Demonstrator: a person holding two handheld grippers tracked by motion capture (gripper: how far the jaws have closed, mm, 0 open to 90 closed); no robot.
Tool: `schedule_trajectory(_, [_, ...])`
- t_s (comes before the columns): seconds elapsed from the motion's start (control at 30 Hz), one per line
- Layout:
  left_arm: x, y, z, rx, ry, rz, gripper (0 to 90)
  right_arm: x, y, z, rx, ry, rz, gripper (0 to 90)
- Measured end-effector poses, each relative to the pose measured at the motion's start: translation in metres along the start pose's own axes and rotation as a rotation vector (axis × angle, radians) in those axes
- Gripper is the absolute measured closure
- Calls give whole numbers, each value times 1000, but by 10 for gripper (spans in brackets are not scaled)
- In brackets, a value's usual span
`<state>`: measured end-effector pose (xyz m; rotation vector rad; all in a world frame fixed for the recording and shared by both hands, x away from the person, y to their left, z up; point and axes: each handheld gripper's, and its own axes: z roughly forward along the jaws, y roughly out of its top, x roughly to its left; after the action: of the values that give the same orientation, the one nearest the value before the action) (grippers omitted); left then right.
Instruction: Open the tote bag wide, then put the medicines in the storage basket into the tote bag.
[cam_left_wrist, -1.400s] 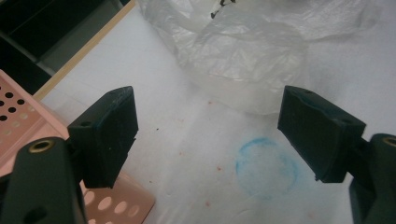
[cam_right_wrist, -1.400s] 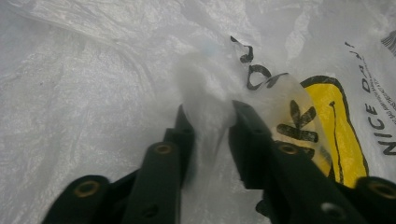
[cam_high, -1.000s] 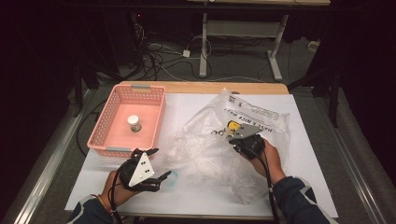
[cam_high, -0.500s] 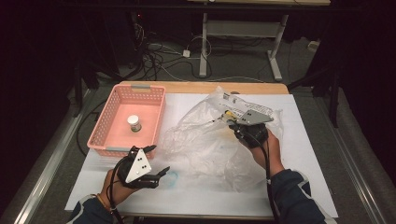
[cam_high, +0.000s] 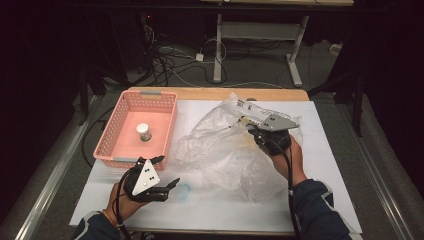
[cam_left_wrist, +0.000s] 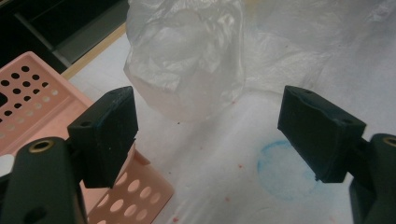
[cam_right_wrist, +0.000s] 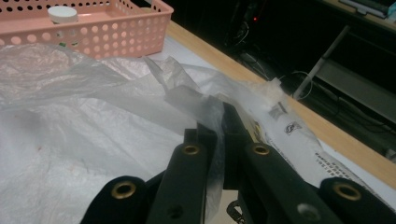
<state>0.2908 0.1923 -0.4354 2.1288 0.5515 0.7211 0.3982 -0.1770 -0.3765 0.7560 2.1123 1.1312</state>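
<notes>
A crumpled clear plastic bag (cam_high: 225, 150) with printed labels lies across the middle of the white table cover. My right gripper (cam_high: 250, 127) is shut on a fold of the bag near its far edge and holds that part lifted; in the right gripper view the film (cam_right_wrist: 205, 112) is pinched between the two black jaws. My left gripper (cam_high: 167, 172) rests near the table's front left, open, with nothing between its pads (cam_left_wrist: 107, 133); the bag's near lobe (cam_left_wrist: 187, 60) lies ahead of it.
A pink perforated basket (cam_high: 117, 150) stands at the left with a small white-capped jar (cam_high: 143, 132) inside. A faint blue ring stain (cam_left_wrist: 285, 170) marks the cover near the left gripper. The wooden table edge (cam_high: 220, 93) runs along the far side.
My right gripper has risen and moved toward the far side with the bag's edge, pulling the film up and stretching it. The left gripper has stayed in place.
</notes>
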Motion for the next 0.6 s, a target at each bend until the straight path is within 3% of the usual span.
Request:
schedule_trajectory(0.2, [2,0,-1,-3,3,-5,194,-6,7,-2,-21,-41,0,900])
schedule_trajectory(0.6, [4,2,1,-4,6,-6,195,-16,14,-6,-41,-57,14,900])
